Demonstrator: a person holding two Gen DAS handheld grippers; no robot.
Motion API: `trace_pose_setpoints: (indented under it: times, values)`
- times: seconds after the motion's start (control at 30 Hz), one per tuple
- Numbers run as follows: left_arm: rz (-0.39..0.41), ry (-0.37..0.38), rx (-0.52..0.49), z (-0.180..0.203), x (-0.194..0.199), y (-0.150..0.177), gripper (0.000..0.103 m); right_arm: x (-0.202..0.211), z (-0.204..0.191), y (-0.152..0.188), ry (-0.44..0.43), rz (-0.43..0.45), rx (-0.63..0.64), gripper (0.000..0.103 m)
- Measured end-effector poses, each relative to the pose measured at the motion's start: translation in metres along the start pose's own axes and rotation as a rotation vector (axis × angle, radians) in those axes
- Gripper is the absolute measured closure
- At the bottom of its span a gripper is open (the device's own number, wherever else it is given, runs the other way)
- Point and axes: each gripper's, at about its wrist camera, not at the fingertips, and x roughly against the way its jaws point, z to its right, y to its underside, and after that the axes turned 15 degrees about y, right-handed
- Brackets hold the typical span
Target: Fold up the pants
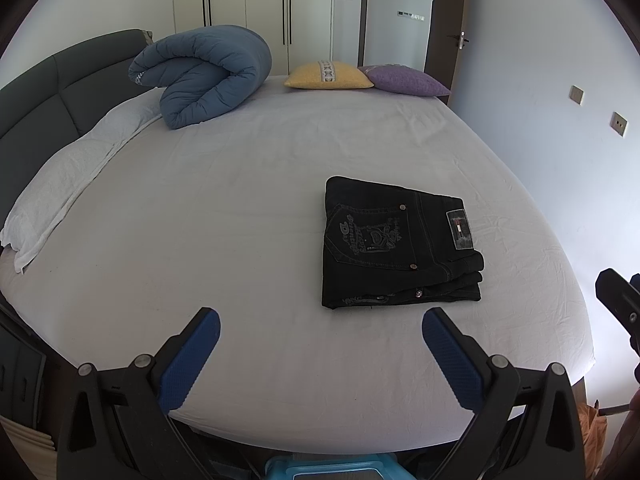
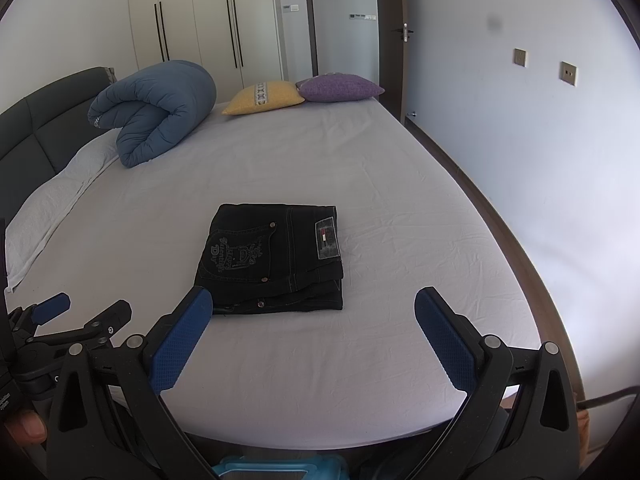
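Two tongs, left tongs (image 1: 320, 330) and right tongs (image 2: 314, 310), gape above one folded pants (image 2: 272, 258).

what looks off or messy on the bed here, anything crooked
Little stands out. The pants lie folded in a compact stack on the sheet, apart from both open grippers. Only the lower layers stick out slightly at the near right corner. The blue duvet is rolled loosely by the headboard.

Folded pants (image 2: 272, 258) lie on a bed (image 2: 380, 208), frame centre.

A rolled duvet (image 2: 154, 110) sits upper left on the bed beside the headboard (image 2: 36, 128); two cushions (image 2: 262, 97) rest side by side along the far edge, wardrobes (image 2: 208, 20) behind them.
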Motion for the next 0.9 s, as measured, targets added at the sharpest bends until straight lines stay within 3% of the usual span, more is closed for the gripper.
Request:
trace_pose_setpoints:
  times: [0.9]
  values:
    - [-0.014, 0.001, 0.0, -0.0019, -0.0014, 0.0019, 0.0, 0.0001, -0.0002, 0.004, -0.001, -0.005, 0.001, 0.0]
